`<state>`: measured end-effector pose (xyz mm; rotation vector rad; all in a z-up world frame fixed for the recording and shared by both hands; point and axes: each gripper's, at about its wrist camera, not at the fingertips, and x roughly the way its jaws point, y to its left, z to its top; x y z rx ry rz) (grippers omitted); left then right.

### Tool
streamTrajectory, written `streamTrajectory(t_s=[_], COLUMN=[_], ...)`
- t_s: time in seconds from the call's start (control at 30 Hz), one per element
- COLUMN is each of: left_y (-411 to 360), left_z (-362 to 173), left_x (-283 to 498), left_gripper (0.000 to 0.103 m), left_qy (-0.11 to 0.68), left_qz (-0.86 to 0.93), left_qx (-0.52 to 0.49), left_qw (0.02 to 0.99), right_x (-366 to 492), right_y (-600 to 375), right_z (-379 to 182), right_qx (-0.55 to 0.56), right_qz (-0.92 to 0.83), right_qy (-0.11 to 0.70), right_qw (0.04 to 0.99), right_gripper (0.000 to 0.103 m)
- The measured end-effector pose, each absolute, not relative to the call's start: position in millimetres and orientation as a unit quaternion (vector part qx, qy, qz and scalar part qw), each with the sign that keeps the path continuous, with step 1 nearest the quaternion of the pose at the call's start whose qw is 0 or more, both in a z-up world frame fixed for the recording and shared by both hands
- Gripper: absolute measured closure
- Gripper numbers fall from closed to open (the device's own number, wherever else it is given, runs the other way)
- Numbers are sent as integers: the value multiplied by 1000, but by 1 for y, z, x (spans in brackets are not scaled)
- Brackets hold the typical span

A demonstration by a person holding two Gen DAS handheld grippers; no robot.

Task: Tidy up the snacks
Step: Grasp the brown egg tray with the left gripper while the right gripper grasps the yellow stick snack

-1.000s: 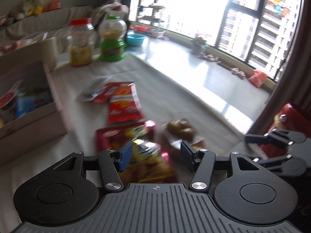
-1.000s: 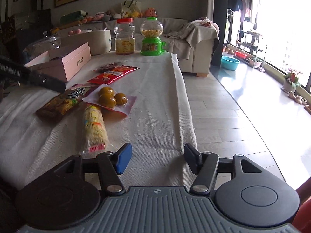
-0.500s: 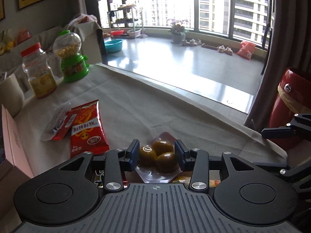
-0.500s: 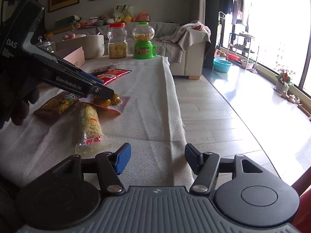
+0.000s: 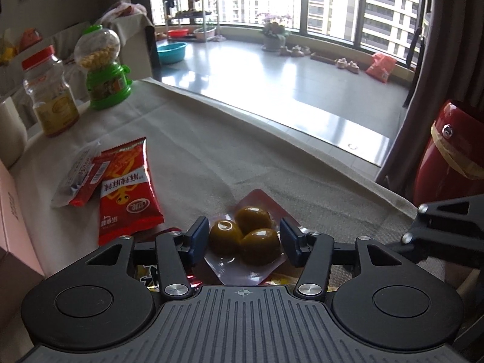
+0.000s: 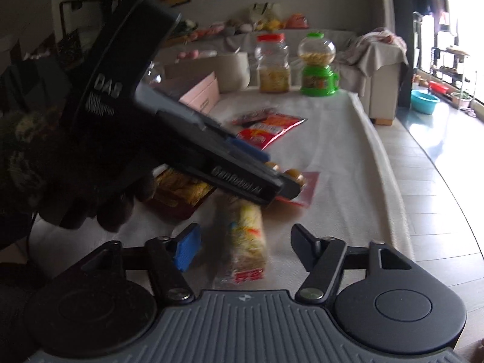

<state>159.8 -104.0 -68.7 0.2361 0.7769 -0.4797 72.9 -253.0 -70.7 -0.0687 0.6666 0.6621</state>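
Left gripper (image 5: 244,239) jaws opening, straddling the egg pack (image 5: 246,240), pads apparently clear. Right gripper (image 6: 243,246) closing around the noodle pack (image 6: 246,242), not yet pinching. Both packs lie mid-cloth (image 5: 211,151), noodles nearer the front edge. Risk: slick film slips; grippers working close may collide.

The left gripper (image 5: 244,241) now straddles the egg packet (image 5: 245,239), jaws opening; the right gripper (image 6: 242,248), closing, now flanks the noodle pack (image 6: 246,242).
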Motion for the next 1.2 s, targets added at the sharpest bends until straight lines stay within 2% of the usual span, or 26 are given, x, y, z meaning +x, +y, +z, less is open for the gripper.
streamTrajectory(t_s=[0.03, 0.53, 0.93, 0.97, 1.03, 1.07, 1.2], left_y=[-104, -96, -69, -63, -46, -36, -2], left_z=[-69, -72, -60, -55, -45, -39, -25], left_x=[160, 163, 128, 119, 102, 92, 56], left_gripper=[45, 46, 51, 83, 98, 95, 95], left_qy=[374, 397, 344, 333, 316, 308, 293], left_qz=[-231, -224, -212, -202, -191, -187, -156], left_qx=[114, 81, 36, 31, 11, -4, -20], left_qw=[891, 886, 914, 921, 929, 933, 943], right_x=[73, 55, 51, 51, 53, 54, 66], right_y=[-249, -278, -275, -274, -273, -271, -258], right_z=[-74, -76, -76, -76, -76, -76, -77], right_qx=[-45, -43, -51, -51, -50, -52, -60], right_qz=[319, 301, 293, 291, 287, 284, 271], right_qy=[330, 332, 328, 328, 328, 327, 328], right_qw=[887, 893, 897, 897, 899, 900, 903], right_gripper=[70, 70, 70, 70, 70, 69, 69])
